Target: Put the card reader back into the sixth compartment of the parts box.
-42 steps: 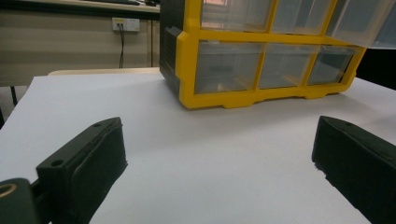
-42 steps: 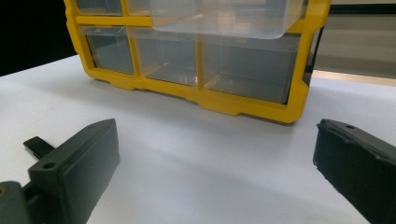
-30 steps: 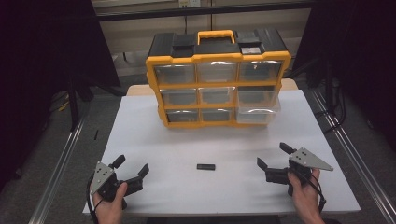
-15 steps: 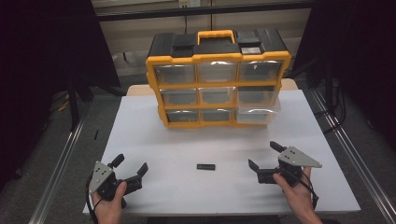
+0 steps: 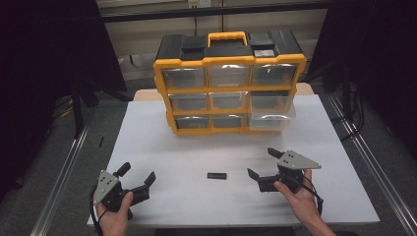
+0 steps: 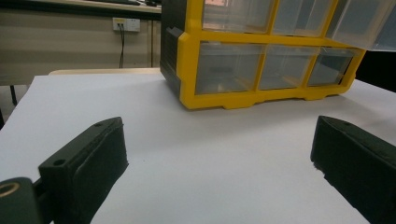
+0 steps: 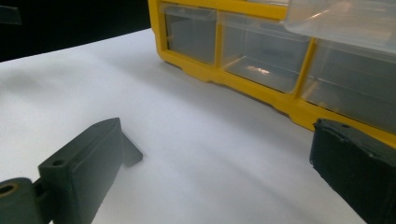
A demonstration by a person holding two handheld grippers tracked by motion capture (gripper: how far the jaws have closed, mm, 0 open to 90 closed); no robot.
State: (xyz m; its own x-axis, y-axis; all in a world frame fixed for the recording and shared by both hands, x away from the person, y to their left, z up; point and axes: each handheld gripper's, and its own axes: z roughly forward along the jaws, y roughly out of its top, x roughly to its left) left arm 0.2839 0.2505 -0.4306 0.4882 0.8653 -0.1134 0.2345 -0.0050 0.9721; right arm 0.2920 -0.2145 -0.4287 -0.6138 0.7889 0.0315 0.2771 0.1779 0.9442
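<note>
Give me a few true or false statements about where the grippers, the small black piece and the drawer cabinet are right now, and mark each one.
1. The right gripper is shut on the small black piece. False: its jaws stand open and the piece lies apart from it on the white table.
2. The left gripper is open. True.
3. The small black piece lies between the two grippers. True.
4. The drawer cabinet is red with a blue handle. False: its frame and handle are yellow.
5. The cabinet's lower right drawer sticks out further than its neighbours. True.
</note>
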